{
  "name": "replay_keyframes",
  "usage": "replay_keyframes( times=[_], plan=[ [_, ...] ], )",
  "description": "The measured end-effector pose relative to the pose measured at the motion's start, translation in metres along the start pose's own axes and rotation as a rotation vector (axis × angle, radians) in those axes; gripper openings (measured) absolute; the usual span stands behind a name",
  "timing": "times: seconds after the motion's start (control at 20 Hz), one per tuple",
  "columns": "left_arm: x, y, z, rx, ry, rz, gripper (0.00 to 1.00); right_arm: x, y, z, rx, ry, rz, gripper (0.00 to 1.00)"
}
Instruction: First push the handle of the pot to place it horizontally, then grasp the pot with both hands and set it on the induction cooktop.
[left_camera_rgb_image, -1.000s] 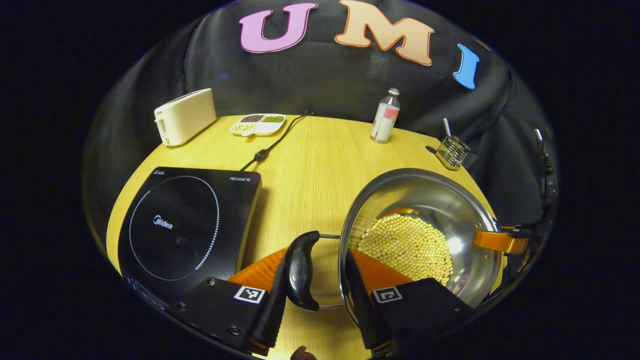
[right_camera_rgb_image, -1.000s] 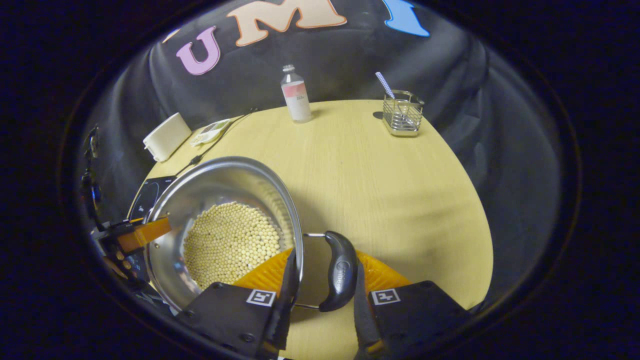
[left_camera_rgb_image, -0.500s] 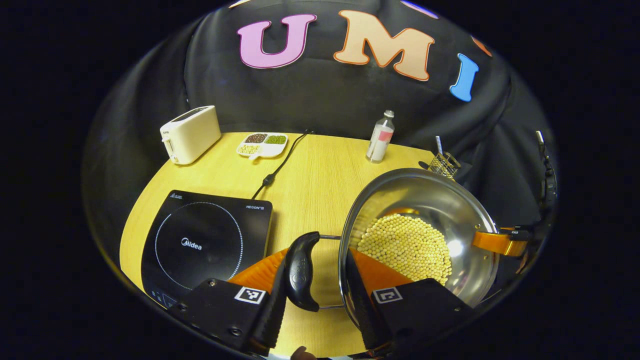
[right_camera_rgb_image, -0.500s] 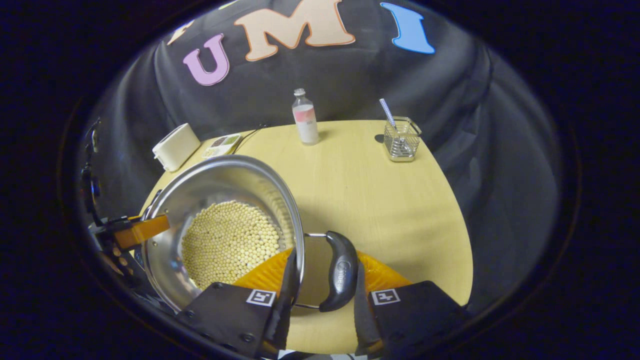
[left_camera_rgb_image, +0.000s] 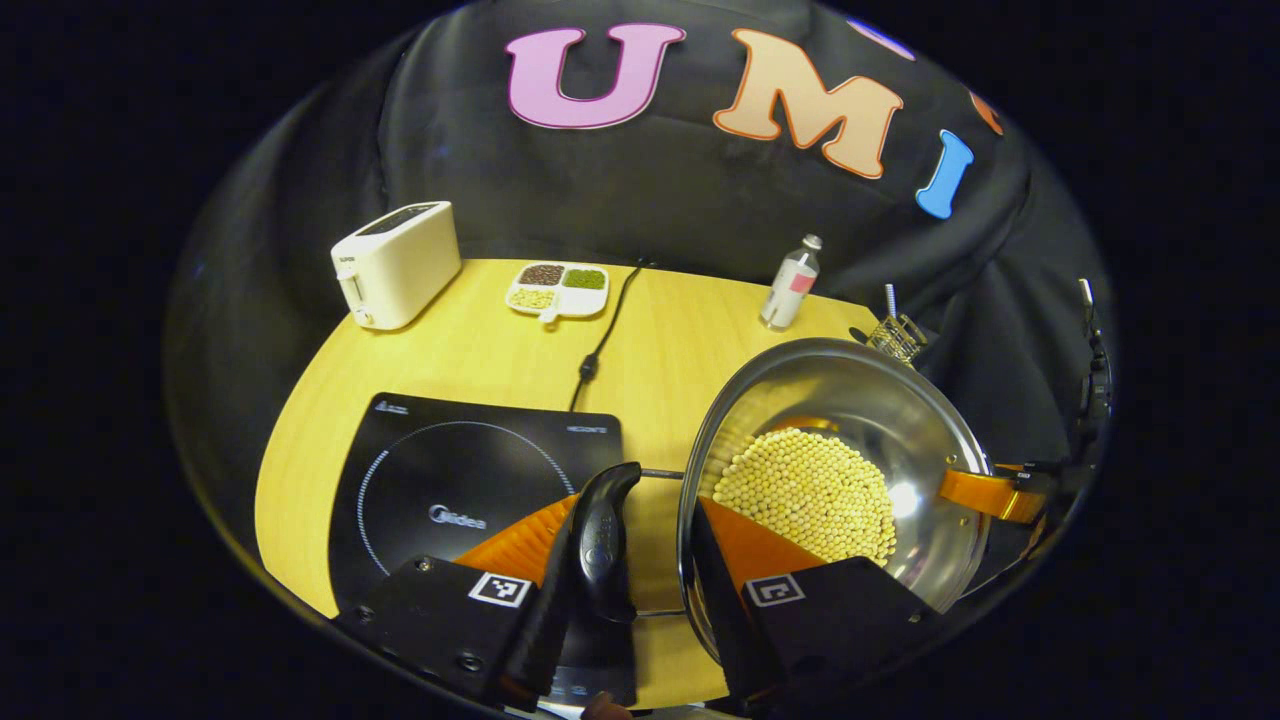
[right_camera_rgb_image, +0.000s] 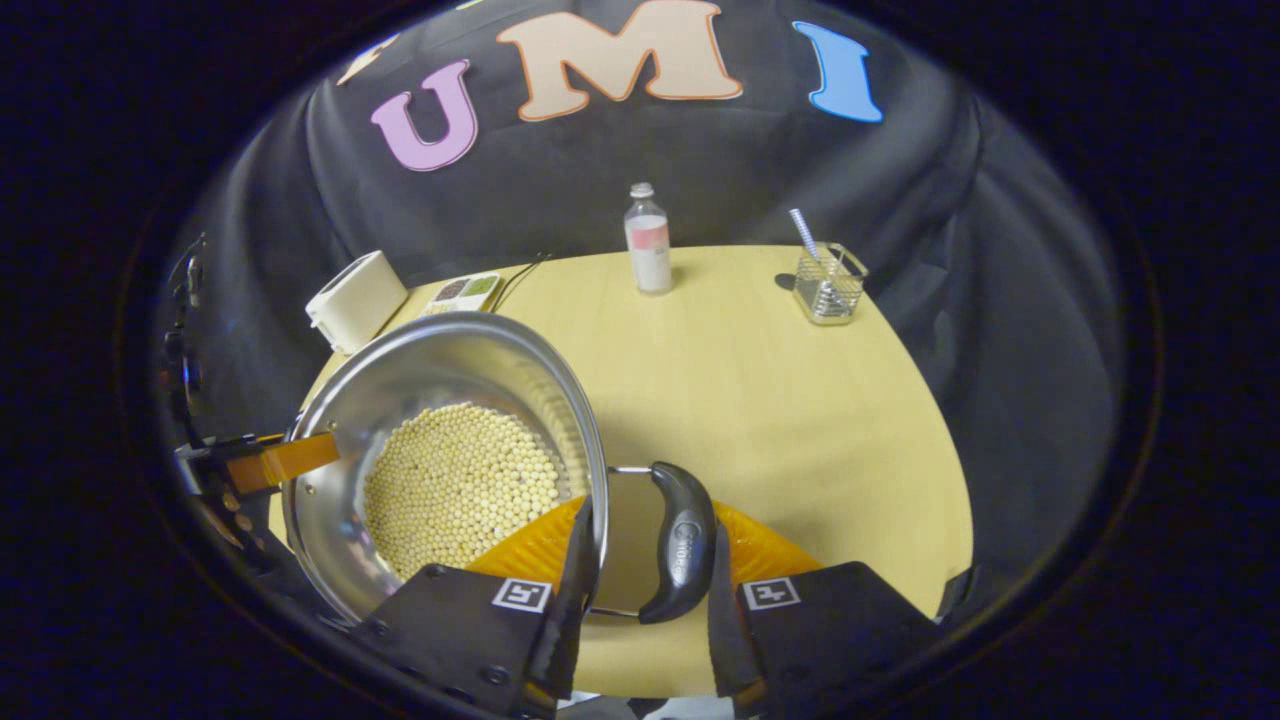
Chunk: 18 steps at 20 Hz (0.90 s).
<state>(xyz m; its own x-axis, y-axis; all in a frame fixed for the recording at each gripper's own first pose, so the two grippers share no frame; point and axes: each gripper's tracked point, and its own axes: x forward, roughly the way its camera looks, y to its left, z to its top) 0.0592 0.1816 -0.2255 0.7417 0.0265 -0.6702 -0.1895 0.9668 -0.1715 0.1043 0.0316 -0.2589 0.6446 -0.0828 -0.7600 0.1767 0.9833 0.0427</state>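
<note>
A steel pot (left_camera_rgb_image: 860, 400) holding pale round beans (left_camera_rgb_image: 810, 490) hangs above the wooden table (left_camera_rgb_image: 480, 350), held between both grippers. My left gripper (left_camera_rgb_image: 632, 540) is shut on the pot, one finger inside the rim and the other outside the black side handle (left_camera_rgb_image: 605, 530). That handle now hangs over the right part of the black induction cooktop (left_camera_rgb_image: 450, 490). In the right gripper view, my right gripper (right_camera_rgb_image: 645, 545) is shut the same way on the pot (right_camera_rgb_image: 430, 370) at its opposite handle (right_camera_rgb_image: 682, 540). The left gripper (right_camera_rgb_image: 280, 460) shows at the far rim.
A white toaster (left_camera_rgb_image: 395, 262) and a divided dish (left_camera_rgb_image: 558, 288) stand at the back left. The cooktop's cable (left_camera_rgb_image: 600, 340) runs back between them and a small bottle (left_camera_rgb_image: 790, 283). A wire holder (left_camera_rgb_image: 898, 338) sits at the back right.
Both grippers have carried the pot up off the table and leftward. The cooktop has slid from left of the left handle to beneath it. Both grips are unchanged.
</note>
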Motion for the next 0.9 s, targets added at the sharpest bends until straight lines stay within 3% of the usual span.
replay_keyframes(
  times=[0.2, 0.25, 0.35, 0.8, 0.85, 0.9],
  plan=[
    [-0.009, 0.048, 0.002, -0.007, -0.002, 0.024, 0.65, 0.006, 0.049, -0.005, -0.002, 0.007, 0.022, 0.50],
    [-0.012, 0.058, 0.002, -0.010, -0.004, 0.029, 0.64, 0.008, 0.060, -0.005, -0.005, 0.006, 0.025, 0.55],
    [-0.015, 0.080, 0.002, -0.008, -0.007, 0.038, 0.64, 0.010, 0.082, -0.007, -0.009, 0.009, 0.032, 0.50],
    [-0.024, 0.177, 0.004, -0.016, -0.005, 0.084, 0.64, 0.031, 0.181, -0.017, -0.016, 0.032, 0.064, 0.50],
    [-0.024, 0.187, 0.002, -0.022, -0.001, 0.091, 0.65, 0.033, 0.192, -0.019, -0.015, 0.036, 0.067, 0.55],
    [-0.025, 0.196, 0.002, -0.024, 0.001, 0.095, 0.65, 0.036, 0.201, -0.020, -0.015, 0.036, 0.068, 0.50]
  ],
)
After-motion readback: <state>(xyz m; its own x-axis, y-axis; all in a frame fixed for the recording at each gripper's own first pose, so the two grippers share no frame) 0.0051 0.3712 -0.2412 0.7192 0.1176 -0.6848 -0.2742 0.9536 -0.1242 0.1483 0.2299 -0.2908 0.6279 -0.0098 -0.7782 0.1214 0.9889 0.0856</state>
